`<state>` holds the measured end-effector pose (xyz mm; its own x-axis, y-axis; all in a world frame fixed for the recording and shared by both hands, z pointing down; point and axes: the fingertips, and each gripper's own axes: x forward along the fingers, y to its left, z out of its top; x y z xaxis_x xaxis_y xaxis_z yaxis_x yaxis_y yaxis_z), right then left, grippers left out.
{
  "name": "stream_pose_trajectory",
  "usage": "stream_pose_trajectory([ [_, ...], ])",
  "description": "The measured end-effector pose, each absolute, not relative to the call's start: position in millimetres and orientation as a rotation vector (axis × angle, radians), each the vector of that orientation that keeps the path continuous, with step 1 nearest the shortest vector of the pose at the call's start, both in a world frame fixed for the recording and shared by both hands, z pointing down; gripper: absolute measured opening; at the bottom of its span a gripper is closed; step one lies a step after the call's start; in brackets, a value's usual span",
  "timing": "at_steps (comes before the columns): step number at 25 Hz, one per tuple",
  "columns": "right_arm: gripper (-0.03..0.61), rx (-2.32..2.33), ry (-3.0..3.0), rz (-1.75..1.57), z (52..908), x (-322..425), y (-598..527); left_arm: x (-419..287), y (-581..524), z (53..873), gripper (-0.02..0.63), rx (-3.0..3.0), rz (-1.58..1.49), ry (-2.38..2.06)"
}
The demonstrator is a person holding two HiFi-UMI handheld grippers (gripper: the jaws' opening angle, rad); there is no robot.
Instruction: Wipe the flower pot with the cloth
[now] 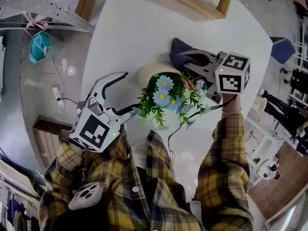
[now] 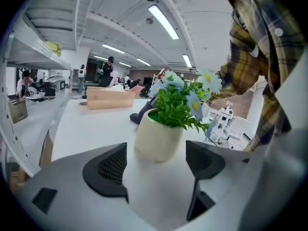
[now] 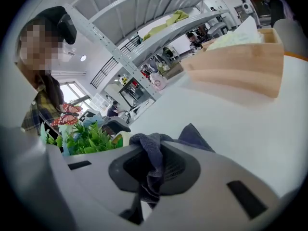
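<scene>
Here the right gripper is pinching the dark nubbly cloth beside the smooth, rounded cream flower pot; the left gripper is gaping empty just before it

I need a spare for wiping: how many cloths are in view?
1: the dark cloth, clamped in the jaws of the right gripper, trailing onto the white table beside the flower pot. Another could hide behind the plant.
</scene>
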<state>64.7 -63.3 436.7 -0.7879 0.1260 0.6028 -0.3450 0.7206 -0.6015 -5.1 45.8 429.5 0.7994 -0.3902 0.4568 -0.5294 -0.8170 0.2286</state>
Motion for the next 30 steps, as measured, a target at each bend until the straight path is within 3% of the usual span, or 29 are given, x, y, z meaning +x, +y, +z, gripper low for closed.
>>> stream_pose_trajectory([
  [7,0.015,0.206,-2.304,0.967,436,65,-64,12,49,432,0.393,2.528,0.487,-0.949],
  [16,0.015,0.245,-2.312,0.957,435,64,-65,35,39,430,0.393,2.604,0.557,-0.903],
  [30,0.015,0.102,-2.275,0.981,437,72,-54,50,28,433,0.393,2.886,0.765,-0.09],
])
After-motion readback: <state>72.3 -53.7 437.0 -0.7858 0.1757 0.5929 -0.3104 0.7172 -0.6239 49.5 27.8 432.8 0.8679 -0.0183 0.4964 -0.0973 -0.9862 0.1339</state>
